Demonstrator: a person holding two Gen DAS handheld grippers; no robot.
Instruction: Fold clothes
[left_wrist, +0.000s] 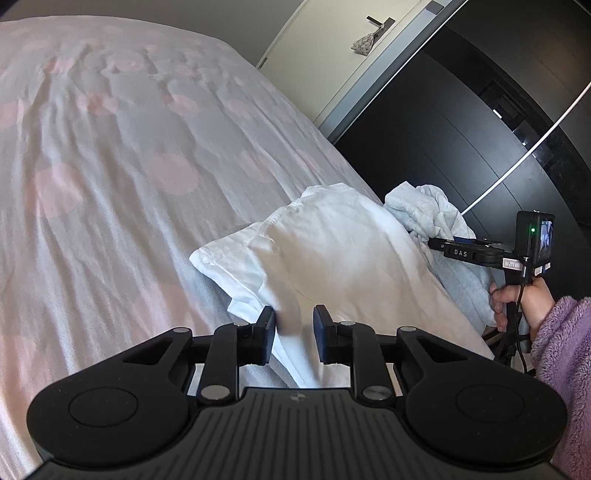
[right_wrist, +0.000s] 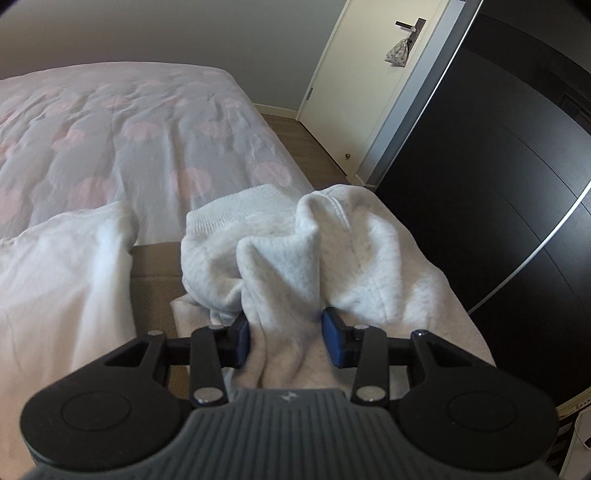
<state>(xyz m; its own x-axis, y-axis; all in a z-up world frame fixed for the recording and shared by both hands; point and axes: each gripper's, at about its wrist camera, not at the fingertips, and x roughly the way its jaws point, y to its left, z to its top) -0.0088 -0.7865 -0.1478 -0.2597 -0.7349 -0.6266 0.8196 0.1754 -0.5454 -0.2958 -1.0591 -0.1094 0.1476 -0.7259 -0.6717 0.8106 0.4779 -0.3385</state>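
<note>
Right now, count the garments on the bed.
2. A white garment lies between the left tool's jaws; a grey sweatshirt sits bunched beside it, toward the dark wardrobe. More may be hidden beneath.

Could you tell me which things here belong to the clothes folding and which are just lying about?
Part of the job:
- white garment, between the left gripper's fingers
- grey sweatshirt, bunched between the right gripper's fingers
- bed, the work surface

Just lying about:
- small cloth pouch on the door handle
- dark wardrobe
</note>
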